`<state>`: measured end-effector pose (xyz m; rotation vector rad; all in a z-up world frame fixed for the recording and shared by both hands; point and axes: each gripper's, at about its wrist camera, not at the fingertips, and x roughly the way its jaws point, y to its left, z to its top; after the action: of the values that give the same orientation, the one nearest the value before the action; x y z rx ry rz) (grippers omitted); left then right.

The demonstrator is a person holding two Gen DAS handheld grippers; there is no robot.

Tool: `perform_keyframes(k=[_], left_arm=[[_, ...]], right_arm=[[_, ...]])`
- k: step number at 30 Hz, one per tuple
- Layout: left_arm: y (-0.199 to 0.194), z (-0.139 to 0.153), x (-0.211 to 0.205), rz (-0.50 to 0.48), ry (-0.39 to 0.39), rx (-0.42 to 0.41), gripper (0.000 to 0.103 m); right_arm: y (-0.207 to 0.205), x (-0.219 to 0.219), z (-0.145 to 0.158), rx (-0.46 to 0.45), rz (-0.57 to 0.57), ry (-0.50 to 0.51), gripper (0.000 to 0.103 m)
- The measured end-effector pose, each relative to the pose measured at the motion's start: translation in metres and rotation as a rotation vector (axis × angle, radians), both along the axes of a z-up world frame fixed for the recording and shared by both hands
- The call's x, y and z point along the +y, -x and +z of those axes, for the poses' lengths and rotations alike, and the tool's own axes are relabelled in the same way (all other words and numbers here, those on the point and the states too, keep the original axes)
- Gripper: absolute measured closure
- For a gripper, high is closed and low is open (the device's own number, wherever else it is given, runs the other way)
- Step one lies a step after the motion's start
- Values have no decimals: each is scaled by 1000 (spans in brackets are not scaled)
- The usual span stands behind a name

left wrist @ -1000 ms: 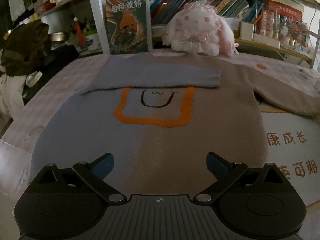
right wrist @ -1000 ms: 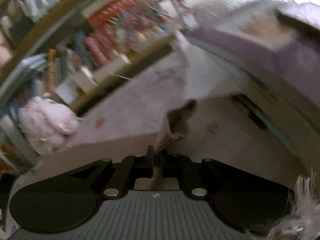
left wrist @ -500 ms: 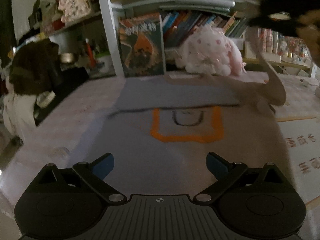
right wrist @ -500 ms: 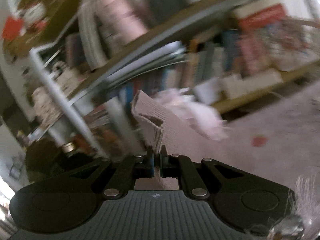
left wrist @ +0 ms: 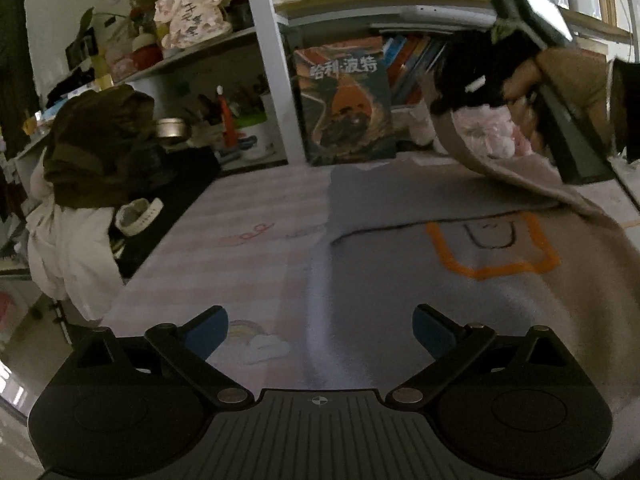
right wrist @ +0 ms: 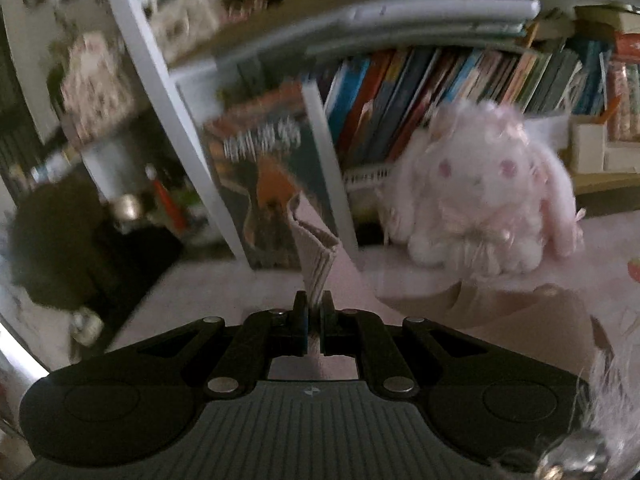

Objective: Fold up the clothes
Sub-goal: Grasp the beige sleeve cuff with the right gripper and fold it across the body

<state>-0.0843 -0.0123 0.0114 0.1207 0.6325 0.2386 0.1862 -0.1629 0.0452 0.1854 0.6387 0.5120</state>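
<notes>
Pink-striped bedding (left wrist: 240,248) covers the bed, with a bookshelf (right wrist: 440,80) behind it holding books, a poster-like book cover (left wrist: 344,108) and a pink plush rabbit (right wrist: 484,204). A grey-and-tan sweater (left wrist: 420,280) lies flat on the bedding, one sleeve folded across its chest. The left gripper (left wrist: 320,330) hovers above the sweater's lower edge, jaws spread wide and empty. The right gripper (right wrist: 315,312) is raised, jaws clamped on the ribbed cuff (right wrist: 316,256) of the tan sleeve (left wrist: 520,176).
</notes>
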Motion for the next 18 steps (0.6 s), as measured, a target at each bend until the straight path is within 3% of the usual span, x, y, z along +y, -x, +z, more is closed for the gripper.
perform_keyframes(k=[6, 9, 13, 18], left_arm=[[4, -2, 19, -22, 6, 0, 3], [5, -3, 26, -43, 16, -3, 3], [2, -3, 34, -72, 47, -6, 3], [-6, -9, 46, -109, 118, 24, 3]], right_arm=[[0, 25, -30, 47, 22, 97, 93], [2, 26, -34, 92, 88, 60, 44], [17, 15, -32, 136, 178, -8, 35], [63, -16, -27, 142, 162, 1, 32]])
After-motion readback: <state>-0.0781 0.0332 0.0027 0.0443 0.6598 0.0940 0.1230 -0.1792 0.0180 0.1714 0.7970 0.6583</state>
